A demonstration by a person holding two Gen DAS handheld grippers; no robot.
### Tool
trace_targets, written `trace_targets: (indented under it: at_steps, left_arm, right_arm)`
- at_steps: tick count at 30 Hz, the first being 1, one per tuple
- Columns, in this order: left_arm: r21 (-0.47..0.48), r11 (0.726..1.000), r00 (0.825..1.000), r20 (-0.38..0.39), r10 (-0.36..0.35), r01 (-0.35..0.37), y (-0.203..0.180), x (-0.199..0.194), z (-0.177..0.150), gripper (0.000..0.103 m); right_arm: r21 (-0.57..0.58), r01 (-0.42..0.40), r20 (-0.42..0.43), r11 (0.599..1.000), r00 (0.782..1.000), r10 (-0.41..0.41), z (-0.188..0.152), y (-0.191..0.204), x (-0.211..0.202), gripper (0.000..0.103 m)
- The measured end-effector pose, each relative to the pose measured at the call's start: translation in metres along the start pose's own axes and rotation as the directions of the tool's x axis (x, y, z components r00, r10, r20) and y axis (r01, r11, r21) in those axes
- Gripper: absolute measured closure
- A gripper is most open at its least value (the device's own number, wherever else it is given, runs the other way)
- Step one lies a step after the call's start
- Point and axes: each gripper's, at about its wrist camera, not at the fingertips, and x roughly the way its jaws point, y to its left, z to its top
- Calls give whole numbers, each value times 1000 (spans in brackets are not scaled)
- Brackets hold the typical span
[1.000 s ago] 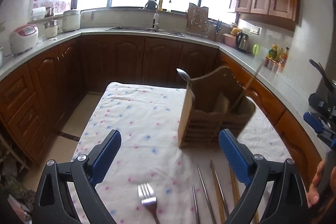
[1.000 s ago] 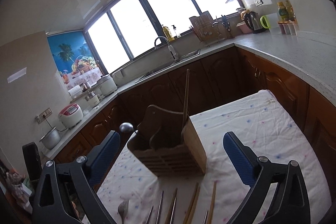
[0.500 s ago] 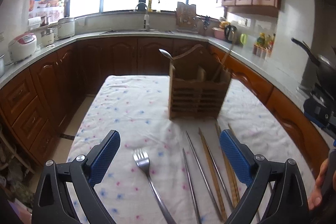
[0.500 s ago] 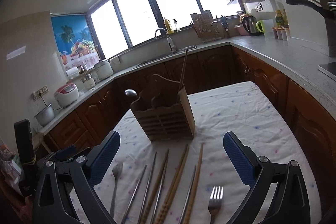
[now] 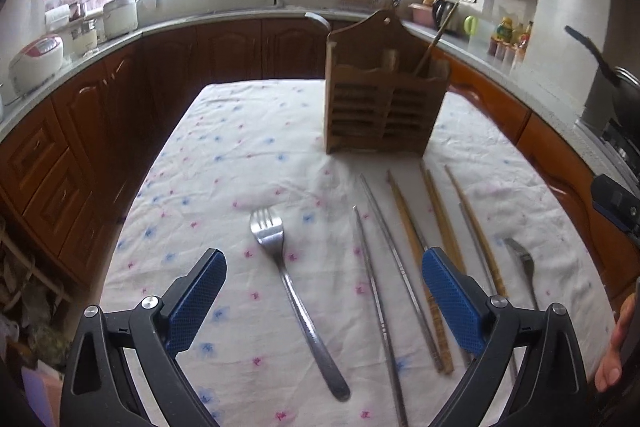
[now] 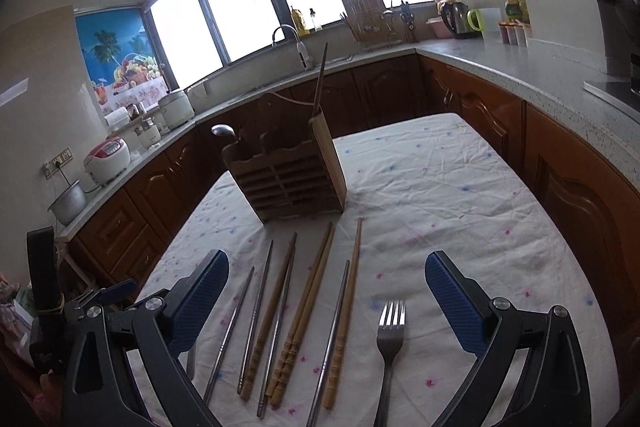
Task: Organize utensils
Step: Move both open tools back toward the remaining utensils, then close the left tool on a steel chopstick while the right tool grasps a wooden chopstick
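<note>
Early days in this tidy-up, by the look of it. Standing upright toward the far end of the white floral-cloth table (image 5: pixel 248 147): the slatted brown wooden utensil holder (image 5: pixel 384 107), with only a spoon bowl (image 6: pixel 223 131) poking up at its left end and one lone wooden chopstick (image 6: pixel 320 79) leaning out of its right compartment. Everything else not yet sorted.

Just in front of the holder, flat on the cloth: a row of wooden and steel chopsticks (image 6: pixel 304 307), loosely side by side, long axes running from the near edge toward the holder, thin tips aimed at it, thick ends nearest the cameras. Left of the row from the left wrist view: a stainless steel fork (image 5: pixel 280 267), tines toward the holder, handle trailing back and angling slightly right. Right of the row: a second steel fork (image 6: pixel 390 339), same heading, tines forward. In the left view it shows only blurred at the row's far side.

Left gripper (image 5: pixel 320 303) spread wide, blue pads empty, hovering over the first fork's handle. Right gripper (image 6: pixel 326 307) likewise released, nothing held, straddling the chopstick row and the second fork.

Judged from this: two pieces housed, two forks and the whole chopstick row left to go.
</note>
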Motion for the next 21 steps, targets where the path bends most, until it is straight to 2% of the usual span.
trace_targets:
  at_steps: [6, 13, 16, 17, 21]
  left_arm:
    - [1, 1000, 998, -64, -11, 11, -3, 23, 11, 4]
    - [7, 1000, 993, -114, -19, 19, -7, 49, 19, 5]
    - [21, 1000, 992, -124, -17, 20, -11, 60, 23, 7]
    - [24, 1000, 992, -129, -17, 20, -12, 64, 24, 9]
    - [27, 999, 987, -157, -34, 39, -15, 80, 27, 24]
  right_arm:
    - [-10, 41, -75, 999, 996, -42, -4, -2, 21, 3]
    - [-13, 47, -124, 999, 991, -48, -1, -6, 41, 5]
    - [-15, 51, -137, 999, 989, -53, 3, -7, 49, 15]
    - [-15, 53, -143, 999, 988, -54, 4, -7, 53, 22]
    - [-11, 59, -184, 998, 981, -60, 8, -11, 71, 37]
